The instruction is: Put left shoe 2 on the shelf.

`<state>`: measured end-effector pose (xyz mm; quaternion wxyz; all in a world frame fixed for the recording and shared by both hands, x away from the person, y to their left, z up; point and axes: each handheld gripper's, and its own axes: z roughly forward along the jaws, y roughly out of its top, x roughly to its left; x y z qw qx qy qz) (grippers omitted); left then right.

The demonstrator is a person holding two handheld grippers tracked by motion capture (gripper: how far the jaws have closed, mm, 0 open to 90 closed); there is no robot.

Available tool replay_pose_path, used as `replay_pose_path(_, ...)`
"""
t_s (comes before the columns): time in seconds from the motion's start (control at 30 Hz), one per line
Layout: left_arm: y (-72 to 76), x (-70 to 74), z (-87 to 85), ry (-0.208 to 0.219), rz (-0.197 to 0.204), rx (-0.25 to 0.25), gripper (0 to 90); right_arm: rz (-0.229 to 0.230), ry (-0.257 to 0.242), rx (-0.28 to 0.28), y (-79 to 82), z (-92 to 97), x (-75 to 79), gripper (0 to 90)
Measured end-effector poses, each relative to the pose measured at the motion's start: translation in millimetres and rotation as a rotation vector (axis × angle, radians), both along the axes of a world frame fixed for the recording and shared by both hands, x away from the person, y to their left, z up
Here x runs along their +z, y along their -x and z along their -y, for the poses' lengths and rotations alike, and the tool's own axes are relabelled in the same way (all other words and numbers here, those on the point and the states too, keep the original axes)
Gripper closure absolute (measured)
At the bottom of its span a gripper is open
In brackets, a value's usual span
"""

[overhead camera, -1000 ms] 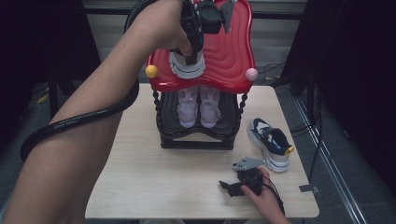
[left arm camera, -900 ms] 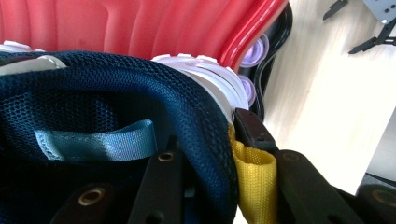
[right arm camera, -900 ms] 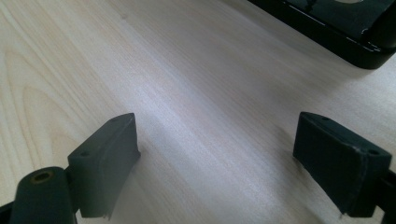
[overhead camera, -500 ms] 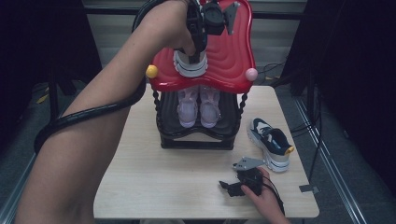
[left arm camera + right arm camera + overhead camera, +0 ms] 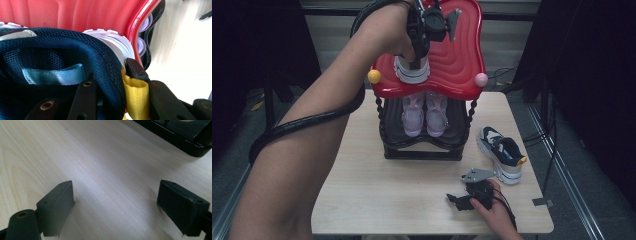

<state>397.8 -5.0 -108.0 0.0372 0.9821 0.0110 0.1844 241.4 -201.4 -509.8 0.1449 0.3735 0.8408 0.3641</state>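
A navy mesh sneaker [image 5: 412,72] with a white sole rests on the red top [image 5: 457,55] of a small shoe rack. My left gripper [image 5: 416,50] reaches down from above and is shut on its heel collar. In the left gripper view one jaw is inside the navy collar [image 5: 62,47] and the other is outside, against the yellow pull tab [image 5: 135,92], with my left gripper [image 5: 110,75] clamping the padding. The matching sneaker [image 5: 502,152] lies on the table to the right of the rack. My right gripper [image 5: 459,201] rests low on the table near the front edge, open and empty [image 5: 115,195].
A pair of pale pink shoes [image 5: 424,112] stands on the black lower shelf [image 5: 422,145] under the red top. Yellow [image 5: 374,76] and pink [image 5: 481,79] balls mark the top's corners. The light wooden table [image 5: 362,190] has bare room in front of the rack. The rack's black base [image 5: 180,135] is ahead of the right gripper.
The left forearm has shifted slightly while its gripper keeps its grip on the sneaker on the red top. The right gripper has not moved.
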Motion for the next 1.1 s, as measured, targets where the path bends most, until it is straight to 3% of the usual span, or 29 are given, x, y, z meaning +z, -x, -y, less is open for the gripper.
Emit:
replay_pose_path(0.23,-1.2,-0.6,-2.9,0.004,0.005,-0.011,71.1,0.003,-0.001,0.002,-0.3,0.1,-0.1,13.2)
replay_pose_path(0.43,-2.0,-0.4,-5.4,-0.005,0.036,-0.014,70.4,0.004,0.000,0.004,-0.3,0.2,-0.2,13.2)
replay_pose_path(0.7,-1.4,-3.6,-7.1,0.017,0.029,0.003,70.5,0.000,0.000,0.000,0.0,0.0,0.0,13.1)
replay_pose_path(1.1,-1.9,-5.0,-9.3,0.008,0.030,0.004,70.2,0.003,0.000,0.002,-0.2,0.0,-0.1,13.2)
